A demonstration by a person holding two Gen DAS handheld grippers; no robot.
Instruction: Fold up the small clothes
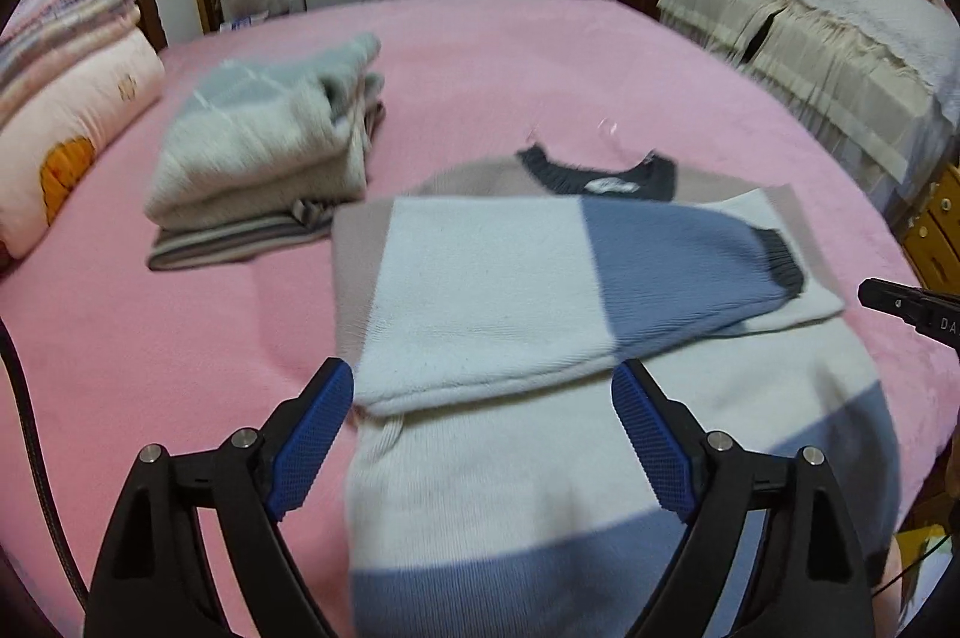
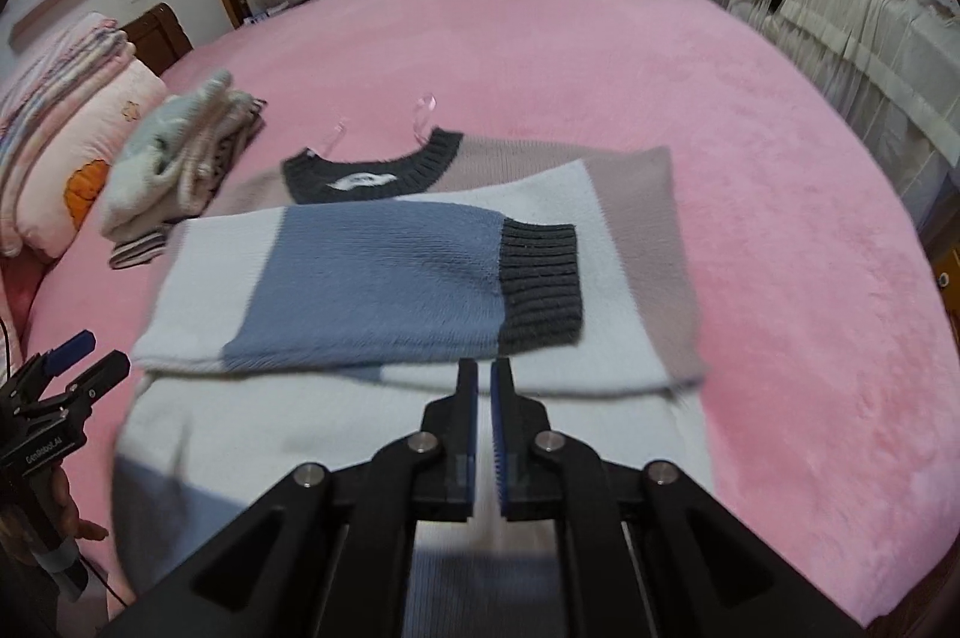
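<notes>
A small knit sweater (image 1: 492, 278) in white, blue and mauve with a dark collar lies flat on the pink bed (image 1: 480, 56). Both sleeves are folded across its chest, the top one ending in a dark ribbed cuff (image 2: 540, 284). My left gripper (image 1: 483, 386) is open and empty, its blue pads either side of the sleeve's near edge, above the sweater's lower body. My right gripper (image 2: 484, 368) is shut with nothing between its pads, hovering over the sweater (image 2: 384, 278) just below the cuff. The left gripper also shows at the left edge of the right wrist view (image 2: 90, 356).
A stack of folded clothes (image 1: 264, 152) sits on the bed to the left of the sweater, also in the right wrist view (image 2: 174, 158). Folded quilts and a pillow (image 1: 66, 98) lie at the far left. A covered piece of furniture (image 1: 828, 32) stands right of the bed.
</notes>
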